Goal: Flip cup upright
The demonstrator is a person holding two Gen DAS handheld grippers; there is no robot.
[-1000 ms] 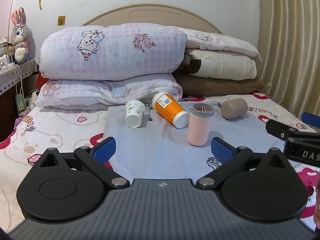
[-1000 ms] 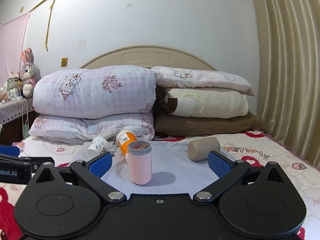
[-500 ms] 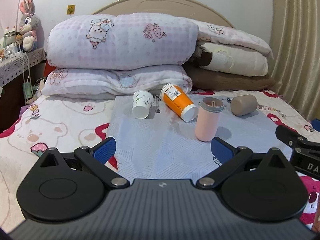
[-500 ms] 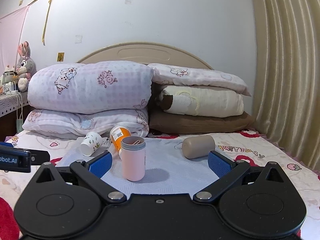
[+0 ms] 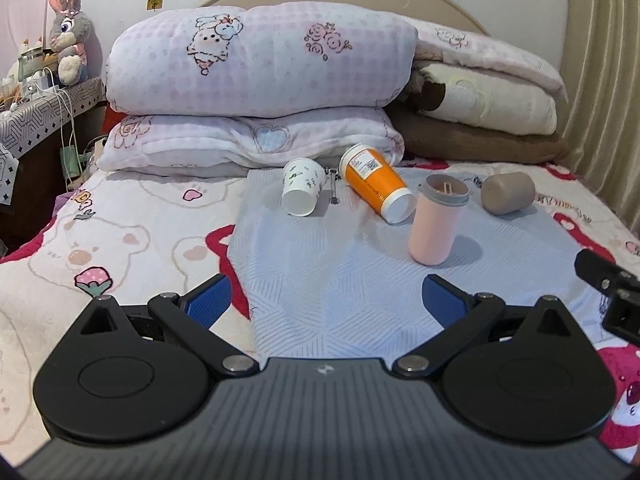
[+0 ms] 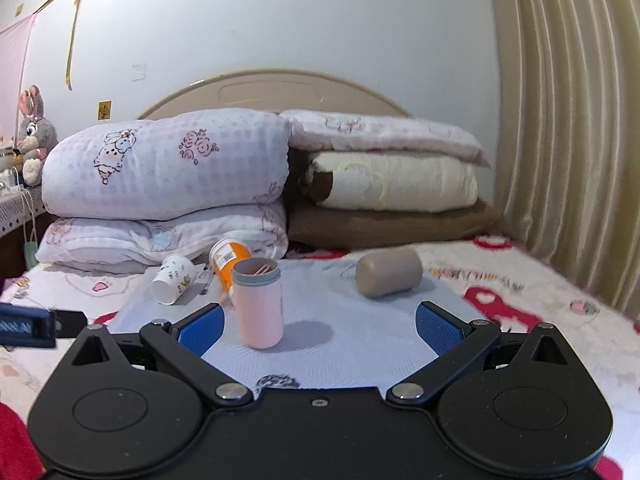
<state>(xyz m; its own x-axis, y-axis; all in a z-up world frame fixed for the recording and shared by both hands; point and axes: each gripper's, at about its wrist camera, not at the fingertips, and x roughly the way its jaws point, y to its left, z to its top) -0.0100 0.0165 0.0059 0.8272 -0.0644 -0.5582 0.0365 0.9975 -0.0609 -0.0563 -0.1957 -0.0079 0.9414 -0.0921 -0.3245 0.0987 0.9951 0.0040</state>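
Observation:
Three cups lie on their sides on a pale blue cloth (image 5: pixel 328 264) on the bed: a white paper cup (image 5: pixel 302 192) (image 6: pixel 174 279), an orange cup (image 5: pixel 376 188) (image 6: pixel 228 258) and a taupe cup (image 5: pixel 507 193) (image 6: pixel 389 272). A pink cup (image 5: pixel 436 224) (image 6: pixel 258 304) with a grey rim stands upright in front of them. My left gripper (image 5: pixel 324 300) is open and empty, short of the cups. My right gripper (image 6: pixel 318 324) is open and empty, close behind the pink cup; part of it shows in the left wrist view (image 5: pixel 608 284).
Folded quilts and pillows (image 5: pixel 256 80) are stacked at the headboard right behind the cups. A curtain (image 6: pixel 560 140) hangs on the right. A side table (image 5: pixel 36 108) with a plush rabbit and cables stands on the left.
Both grippers have moved forward toward the cups, which now look larger. The left view has tilted down and shifted left. The cups have not moved.

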